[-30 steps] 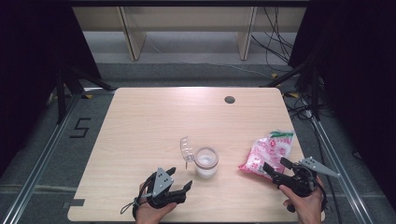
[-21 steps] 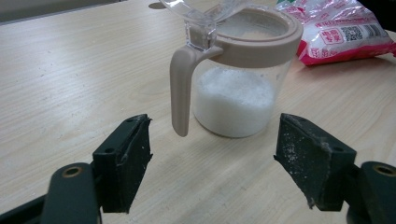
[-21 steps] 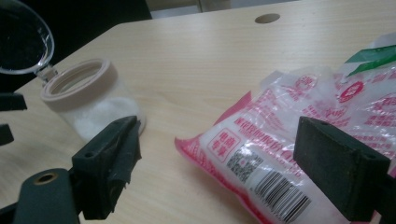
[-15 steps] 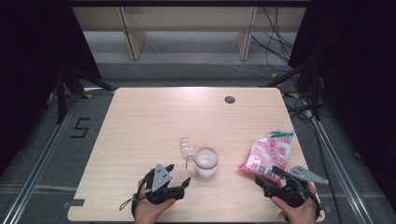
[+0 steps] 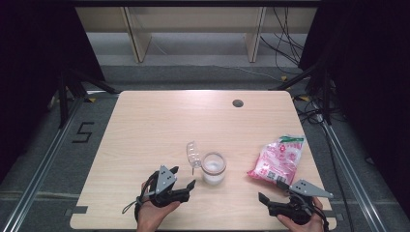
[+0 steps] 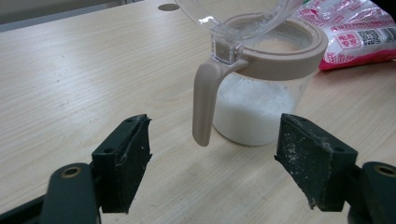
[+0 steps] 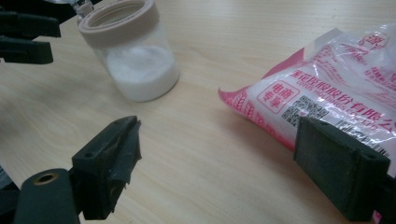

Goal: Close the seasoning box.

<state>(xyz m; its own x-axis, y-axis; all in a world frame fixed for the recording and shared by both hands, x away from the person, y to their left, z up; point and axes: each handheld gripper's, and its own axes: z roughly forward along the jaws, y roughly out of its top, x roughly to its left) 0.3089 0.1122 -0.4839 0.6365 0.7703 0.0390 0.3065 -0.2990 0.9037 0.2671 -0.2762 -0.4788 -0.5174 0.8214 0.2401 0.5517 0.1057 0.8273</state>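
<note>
Pale wood tabletop [image 5: 159, 125] fills the middle of the high view, dark curtains on both sides and shelving across the top of the frame. Low and centre sits the jar [image 5: 213, 167], clear glass with a beige collar, white powder filling its lower part, its transparent flip lid [image 5: 193, 153] swung open and leaning off to the upper left. Down at the lower right edge lies the pink bag [image 5: 278, 161], flat on the wood, well apart from the jar.

Both tools are released, nothing held. Left gripper [image 5: 183, 184] sits at the bottom of the frame just left of the jar, jaws spread and aimed at it. In the left gripper view the jar [image 6: 261, 88] stands dead ahead between the two pads, near but untouched, with the beige lid tab [image 6: 204, 105] hanging down its front. Right gripper [image 5: 269, 202] waits at the lower right, jaws wide; in its own view the bag [image 7: 327, 88] lies ahead to the right, its near corner just past the right jaw, and the jar [image 7: 133, 58] sits in the upper left.

Risks, as I read it: the jar is open, so a shove from a jaw tip rather than a square pinch could tip it and spill powder. That dangling tab could snag a pad. The bag is slick and slumped; a shallow bite may slip or tear the film.
</note>
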